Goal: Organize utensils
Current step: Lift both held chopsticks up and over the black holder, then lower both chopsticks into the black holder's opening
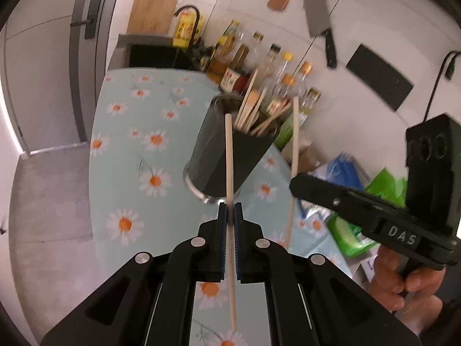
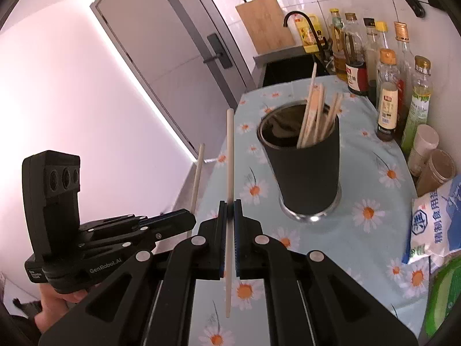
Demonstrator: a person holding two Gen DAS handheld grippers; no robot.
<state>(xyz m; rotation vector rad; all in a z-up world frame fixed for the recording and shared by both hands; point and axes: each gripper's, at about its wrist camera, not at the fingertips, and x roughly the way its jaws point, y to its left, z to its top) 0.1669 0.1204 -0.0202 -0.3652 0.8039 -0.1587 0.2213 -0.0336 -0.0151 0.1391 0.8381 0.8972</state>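
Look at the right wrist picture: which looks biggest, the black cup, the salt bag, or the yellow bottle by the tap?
1. black cup
2. salt bag, partly cut off by the picture's edge, so it is unsure
3. yellow bottle, but it is farthest away

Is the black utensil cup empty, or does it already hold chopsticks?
Not empty: the black utensil cup stands upright with several wooden chopsticks leaning inside against its far rim.

Two matte-black handheld tools — blue-padded fingers

Left tool and right tool show silver rivets; white "DAS" and "GenRobot.AI" lettering — bare-skinned hands.
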